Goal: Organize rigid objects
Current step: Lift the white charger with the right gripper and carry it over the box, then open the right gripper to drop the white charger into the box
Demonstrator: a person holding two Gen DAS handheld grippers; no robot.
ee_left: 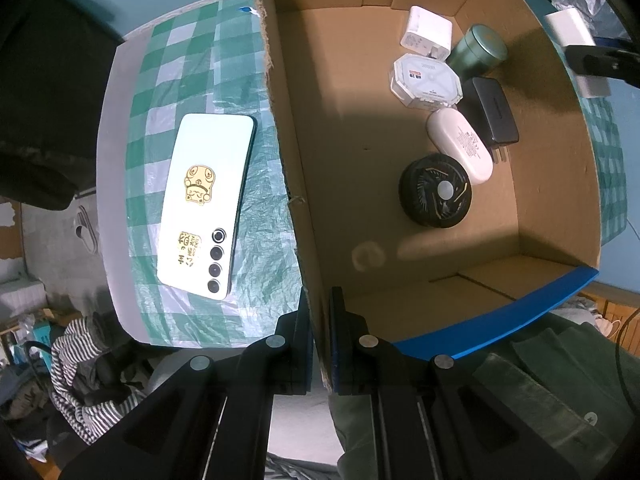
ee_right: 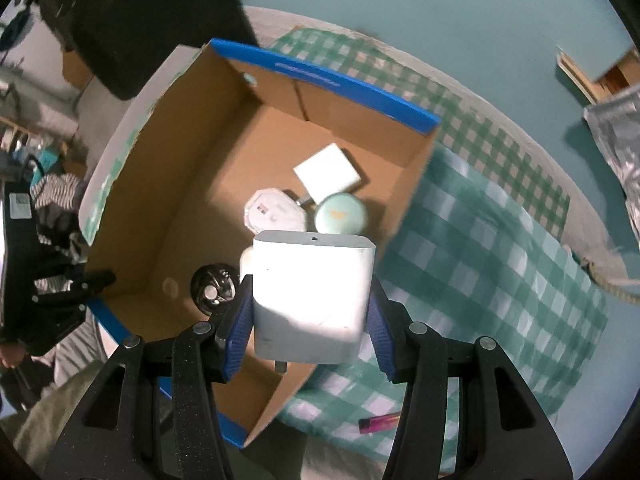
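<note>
The left hand-held gripper (ee_left: 320,344) points straight down and its two jaws are together on the side wall of the cardboard box (ee_left: 532,184), near the corner with the blue edge. The box stands on a counter (ee_left: 110,160) covered with a green and white checked cloth (ee_left: 192,68).

Inside the box, near one wall, lie a white charger cube (ee_left: 426,32), a green round tin (ee_left: 478,48), a white eight-sided case (ee_left: 426,80), a black adapter (ee_left: 494,112), a white oval case (ee_left: 460,144) and a black round fan (ee_left: 436,190). The adapter and the oval case are touching; the fan is just beside the oval case.

Outside the box, on the cloth, a white phone (ee_left: 204,200) lies with its back up, with gold stickers on it.

The right hand-held gripper (ee_right: 312,312) is clamped on a white power adapter (ee_right: 312,288), one blue pad on each side. It holds the adapter in the air above the box edge. A pink lighter (ee_right: 378,424) lies on the cloth outside the box.
</note>
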